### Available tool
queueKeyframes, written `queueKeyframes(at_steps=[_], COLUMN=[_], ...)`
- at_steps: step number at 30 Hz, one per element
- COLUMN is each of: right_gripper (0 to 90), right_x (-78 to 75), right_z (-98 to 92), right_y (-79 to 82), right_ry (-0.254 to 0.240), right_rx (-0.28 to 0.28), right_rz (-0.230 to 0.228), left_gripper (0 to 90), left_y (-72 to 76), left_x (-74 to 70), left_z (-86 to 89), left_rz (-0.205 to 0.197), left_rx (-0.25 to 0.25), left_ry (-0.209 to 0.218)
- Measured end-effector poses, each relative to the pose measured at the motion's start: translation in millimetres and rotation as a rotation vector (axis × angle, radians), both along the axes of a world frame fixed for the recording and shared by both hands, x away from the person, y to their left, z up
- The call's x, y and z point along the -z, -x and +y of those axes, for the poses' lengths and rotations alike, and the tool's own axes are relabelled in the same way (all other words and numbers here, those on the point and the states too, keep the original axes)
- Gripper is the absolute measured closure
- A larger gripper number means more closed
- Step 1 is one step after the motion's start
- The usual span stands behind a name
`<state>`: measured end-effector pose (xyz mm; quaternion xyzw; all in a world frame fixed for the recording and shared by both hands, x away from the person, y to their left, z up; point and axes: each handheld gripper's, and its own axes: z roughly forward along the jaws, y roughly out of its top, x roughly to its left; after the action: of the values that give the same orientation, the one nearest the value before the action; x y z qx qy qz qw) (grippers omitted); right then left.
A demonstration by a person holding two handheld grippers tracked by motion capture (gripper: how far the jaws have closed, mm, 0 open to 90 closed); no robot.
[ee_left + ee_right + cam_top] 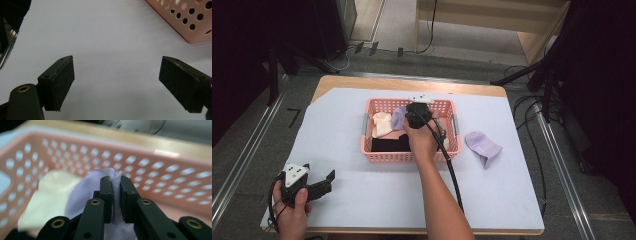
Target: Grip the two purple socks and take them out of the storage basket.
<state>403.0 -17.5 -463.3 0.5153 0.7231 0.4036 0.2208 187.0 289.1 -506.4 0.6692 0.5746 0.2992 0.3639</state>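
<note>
Inside the pink basket (451,131), the right gripper (115,182) has its jaws pinched on a fold of the lilac sock (82,192), with a cream sock (47,200) lying just beside it and something black (389,144) nearer the front wall. A second lilac sock (482,146) sits out on the white sheet (362,190) to the right of the basket, so my guess is this one's meant to join it.

For a clean pull I'd lift straight up until the sock clears the rim, otherwise it could drag the cream one along or snag a hole. The left gripper (116,80) hangs spread wide over bare sheet at the near left; it could pin the basket if it slides.
</note>
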Motion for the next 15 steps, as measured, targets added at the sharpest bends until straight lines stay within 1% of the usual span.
queueKeyframes(at_steps=[1, 2, 3, 5, 9, 11, 12, 15], right_gripper=[81.4, 80.3, 78.2, 74.1, 61.5, 54.4, 51.3, 44.3], right_x=[2.3, 4.6, 5.6, 9.0, 13.9, 18.3, 19.9, 23.9], right_z=[2.1, 4.2, 5.0, 5.2, 8.5, 12.6, 14.7, 21.0], right_y=[-1.6, -3.6, -4.5, -7.4, -10.5, -12.3, -12.7, -13.8], right_ry=[0.015, 0.026, 0.017, 0.002, 0.007, 0.043, 0.072, 0.148], right_rx=[-0.029, -0.059, -0.07, -0.077, -0.084, -0.103, -0.112, -0.113], right_rz=[0.04, 0.064, 0.084, 0.128, 0.194, 0.226, 0.237, 0.246], left_gripper=[14.2, 14.3, 14.2, 14.2, 14.2, 14.2, 14.3, 14.3], left_y=[0.1, 0.0, 0.0, 0.0, 0.2, 0.0, 0.0, 0.1], left_x=[-0.1, -0.2, -0.2, -0.2, -0.2, -0.1, -0.1, -0.2], left_z=[0.0, 0.0, -0.1, 0.0, -0.1, -0.1, -0.1, 0.0], left_rz=[0.002, 0.003, 0.004, 0.003, 0.003, 0.003, 0.003, 0.003], left_rx=[0.0, 0.001, 0.0, 0.001, 0.0, 0.001, 0.001, 0.0], left_ry=[-0.001, -0.002, -0.004, -0.002, -0.004, -0.002, -0.002, -0.001])
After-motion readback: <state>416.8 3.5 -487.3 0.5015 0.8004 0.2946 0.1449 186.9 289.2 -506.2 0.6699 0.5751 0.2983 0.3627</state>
